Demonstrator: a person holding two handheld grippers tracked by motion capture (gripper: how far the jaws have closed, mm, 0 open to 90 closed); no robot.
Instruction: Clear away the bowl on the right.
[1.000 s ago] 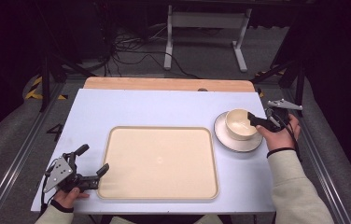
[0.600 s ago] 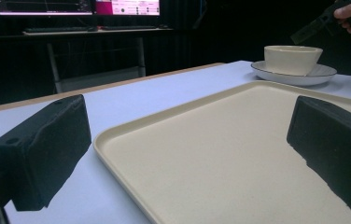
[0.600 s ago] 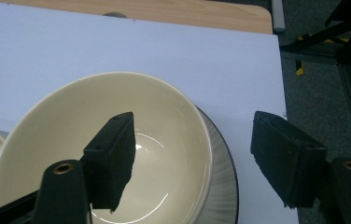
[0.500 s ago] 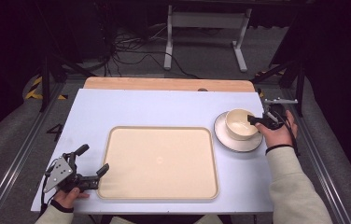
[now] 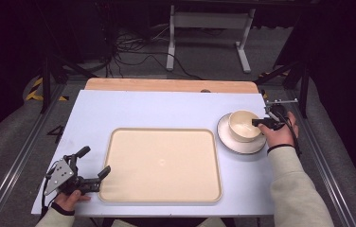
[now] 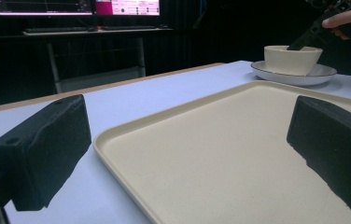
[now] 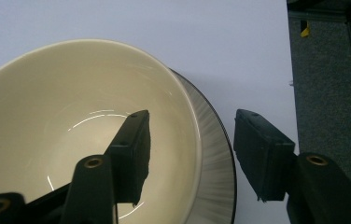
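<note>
Right tool [image 7: 190, 154] was open, jaws straddling the bowl [image 7: 71, 130] wall above its plate [image 7: 218, 186]; closing squarely on the rim looked the safest grasp.

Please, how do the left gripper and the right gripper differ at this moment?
The left gripper rests low at the tray's near-left corner, while the right gripper is at the bowl on the plate. The left jaws straddle the tray's corner; the right jaws straddle the bowl's rim, one inside, one outside. Both are open.
</note>
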